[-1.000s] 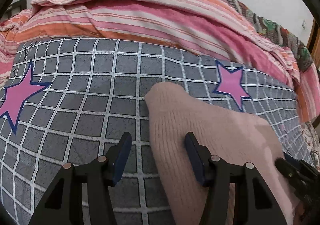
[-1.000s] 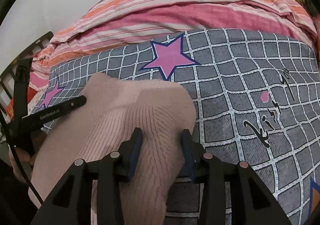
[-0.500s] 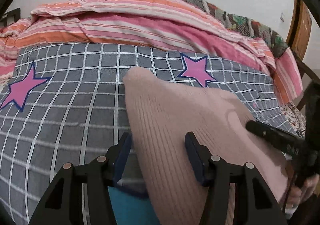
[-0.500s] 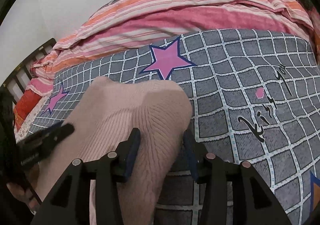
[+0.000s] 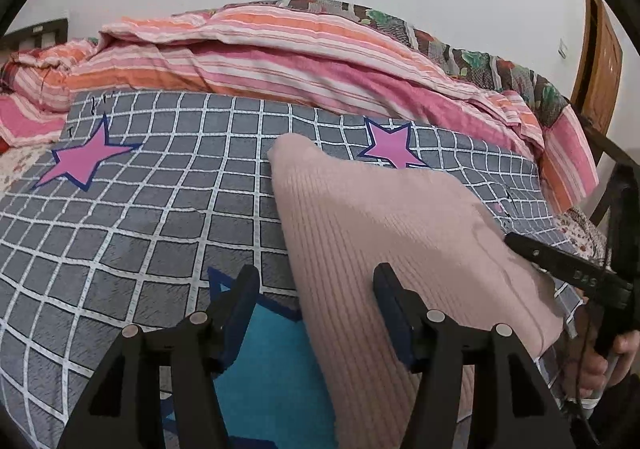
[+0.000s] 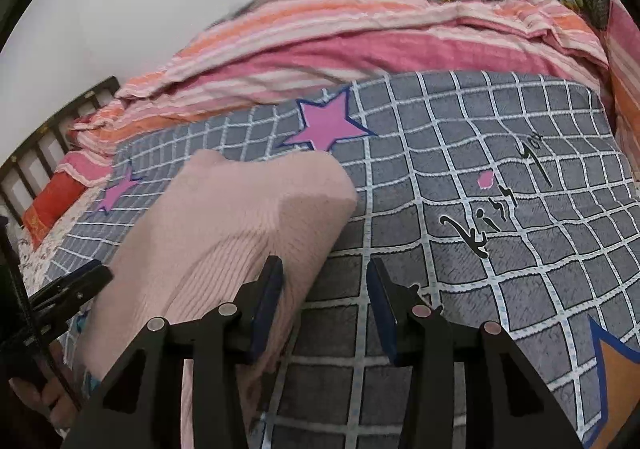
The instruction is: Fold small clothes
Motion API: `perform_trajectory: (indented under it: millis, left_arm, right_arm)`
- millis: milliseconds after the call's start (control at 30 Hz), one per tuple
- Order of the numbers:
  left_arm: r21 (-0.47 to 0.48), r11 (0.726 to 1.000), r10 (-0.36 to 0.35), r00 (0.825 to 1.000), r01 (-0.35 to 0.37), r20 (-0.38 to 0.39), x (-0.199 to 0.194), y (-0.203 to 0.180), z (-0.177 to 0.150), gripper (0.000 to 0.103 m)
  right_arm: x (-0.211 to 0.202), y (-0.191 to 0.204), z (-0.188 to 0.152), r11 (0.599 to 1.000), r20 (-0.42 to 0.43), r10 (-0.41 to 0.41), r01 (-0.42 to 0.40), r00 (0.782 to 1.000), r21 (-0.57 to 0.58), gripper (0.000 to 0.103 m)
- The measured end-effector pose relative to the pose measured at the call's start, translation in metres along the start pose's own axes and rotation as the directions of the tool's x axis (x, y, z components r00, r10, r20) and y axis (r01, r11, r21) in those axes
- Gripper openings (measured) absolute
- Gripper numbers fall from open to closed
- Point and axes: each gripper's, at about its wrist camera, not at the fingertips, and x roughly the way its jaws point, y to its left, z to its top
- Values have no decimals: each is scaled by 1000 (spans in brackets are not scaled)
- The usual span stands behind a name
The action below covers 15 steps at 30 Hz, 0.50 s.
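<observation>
A pale pink ribbed knit garment (image 5: 384, 233) lies folded on a grey checked blanket with pink stars (image 5: 140, 209). My left gripper (image 5: 316, 309) is open, its jaws straddling the garment's left edge near the front. In the right wrist view the same garment (image 6: 240, 225) lies left of centre. My right gripper (image 6: 324, 309) is open over the garment's right edge, with mostly blanket (image 6: 460, 209) between its jaws. Each gripper shows at the edge of the other's view: the right one (image 5: 568, 273), the left one (image 6: 68, 289).
A heaped pink and orange striped quilt (image 5: 280, 61) lies along the far side of the bed, with a patterned cover (image 5: 472, 53) behind it. A wooden door (image 5: 600, 45) stands at the far right. A dark slatted headboard (image 6: 44, 141) stands at the left.
Both grippers have opened and drawn back from the garment, which now rests on the blanket. The right gripper was shut on the garment's edge a second ago.
</observation>
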Motion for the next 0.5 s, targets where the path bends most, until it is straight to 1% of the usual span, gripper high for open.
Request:
perform_trajectory:
  millis: [100,233,333,400,500]
  left_arm:
    - [7,1000,2,1000,-2,7,-1,-1,-1,58]
    - [-15,1000,-8,1000,8,10,-4,1,-2,58]
    - [1,1000,-13,1000,13,15,-8,0,-5,57]
    - [8,999,-32,999,32,16,-11,0,-7,57]
    - [23,997,-78,997,78,6,-13,-1,-11,59]
  right_arm:
    - [-10,0,-4,1000,18,6,-6,1000,11,43]
    - [-15,-1,-7,998,15,20,-20,1000,61,43]
    - [-16,4,-11,997,14,35,-36,999,75,43]
    - [-19,6,-14,994,14,49,-50,999,94,43]
    - [-19,13,-15,992,4,81,-81,997,95,43]
